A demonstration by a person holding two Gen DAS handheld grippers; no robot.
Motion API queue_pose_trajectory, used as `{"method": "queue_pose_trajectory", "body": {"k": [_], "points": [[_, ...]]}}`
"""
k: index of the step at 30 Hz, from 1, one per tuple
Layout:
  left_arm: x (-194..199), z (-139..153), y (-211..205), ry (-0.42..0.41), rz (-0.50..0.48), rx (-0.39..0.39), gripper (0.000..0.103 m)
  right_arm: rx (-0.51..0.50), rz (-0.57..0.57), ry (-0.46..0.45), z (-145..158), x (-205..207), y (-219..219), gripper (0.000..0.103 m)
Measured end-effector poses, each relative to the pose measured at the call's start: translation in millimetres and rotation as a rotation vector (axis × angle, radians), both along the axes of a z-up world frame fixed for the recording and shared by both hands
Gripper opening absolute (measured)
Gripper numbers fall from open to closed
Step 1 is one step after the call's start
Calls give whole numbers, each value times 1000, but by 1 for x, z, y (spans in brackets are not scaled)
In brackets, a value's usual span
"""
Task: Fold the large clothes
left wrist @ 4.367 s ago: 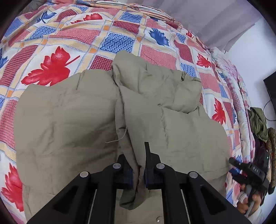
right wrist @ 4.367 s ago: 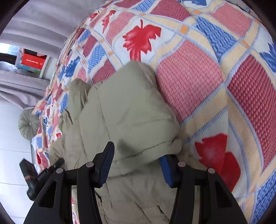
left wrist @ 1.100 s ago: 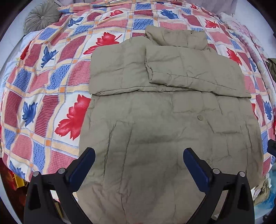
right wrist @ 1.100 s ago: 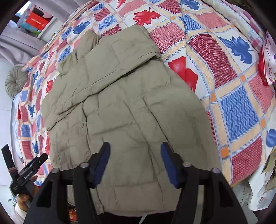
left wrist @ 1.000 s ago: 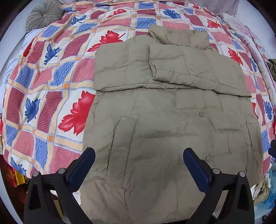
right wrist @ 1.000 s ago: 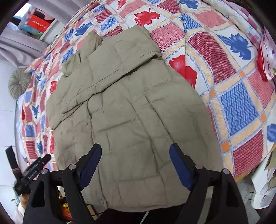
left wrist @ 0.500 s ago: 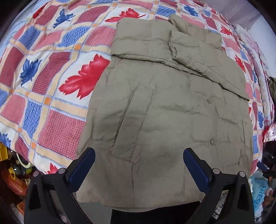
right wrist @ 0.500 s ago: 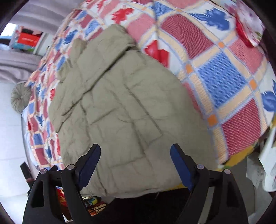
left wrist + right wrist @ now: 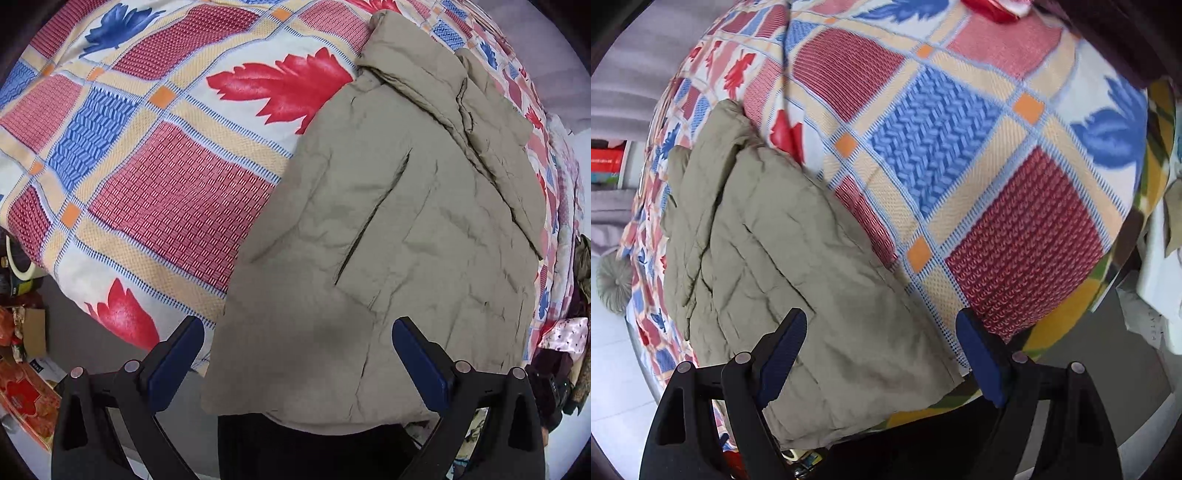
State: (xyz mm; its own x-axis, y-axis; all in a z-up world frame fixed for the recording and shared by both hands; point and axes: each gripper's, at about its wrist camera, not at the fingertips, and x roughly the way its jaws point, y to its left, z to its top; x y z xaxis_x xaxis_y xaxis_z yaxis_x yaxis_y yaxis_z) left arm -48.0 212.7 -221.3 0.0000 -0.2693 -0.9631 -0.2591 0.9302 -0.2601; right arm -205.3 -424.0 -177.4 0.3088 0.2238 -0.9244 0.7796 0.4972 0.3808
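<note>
An olive padded jacket (image 9: 399, 236) lies flat on the patterned bedspread (image 9: 155, 192), sleeves folded across its upper part, hem hanging over the bed's near edge. My left gripper (image 9: 297, 343) hovers open above the hem's left corner, pointing steeply down, its blue pads (image 9: 177, 354) wide apart with nothing pressed between them. In the right wrist view the same jacket (image 9: 783, 266) fills the lower left, and my right gripper (image 9: 881, 343) stands open above the hem's right corner, pads (image 9: 979, 362) clear of the cloth.
The bed's edge drops to a grey floor (image 9: 88, 350) with boxes and red packaging (image 9: 26, 391) at the left. Piled clothes (image 9: 576, 332) sit beside the bed's right side. A round grey cushion (image 9: 613, 280) lies at the head end. A yellow-green blanket (image 9: 1067, 295) hangs under the bedspread.
Both grippers came down and back toward the jacket's hem, the left over its left corner, the right over its right corner. The right jaws widened about a second ago; the jacket lies still.
</note>
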Motion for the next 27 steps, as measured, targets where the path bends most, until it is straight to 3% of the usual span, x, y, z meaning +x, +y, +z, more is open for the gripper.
{"method": "queue_pose_trajectory", "body": {"k": [3, 7, 17, 19, 25, 27], "points": [[-9, -10, 5, 21, 24, 0, 102, 71, -11, -8, -20, -2, 8, 85], [-18, -25, 9, 60, 66, -83, 102, 149, 5, -38, -28, 1, 23, 85], [-21, -34, -38, 80, 3, -198, 102, 397, 42, -188, -31, 19, 57, 85], [-20, -34, -43, 84, -8, -193, 102, 399, 58, -164, -33, 22, 62, 85], [-23, -41, -26, 107, 43, -180, 101, 260, 97, -14, -37, 14, 56, 85], [-22, -42, -23, 113, 64, -185, 90, 279, 80, -13, -41, 10, 52, 85]]}}
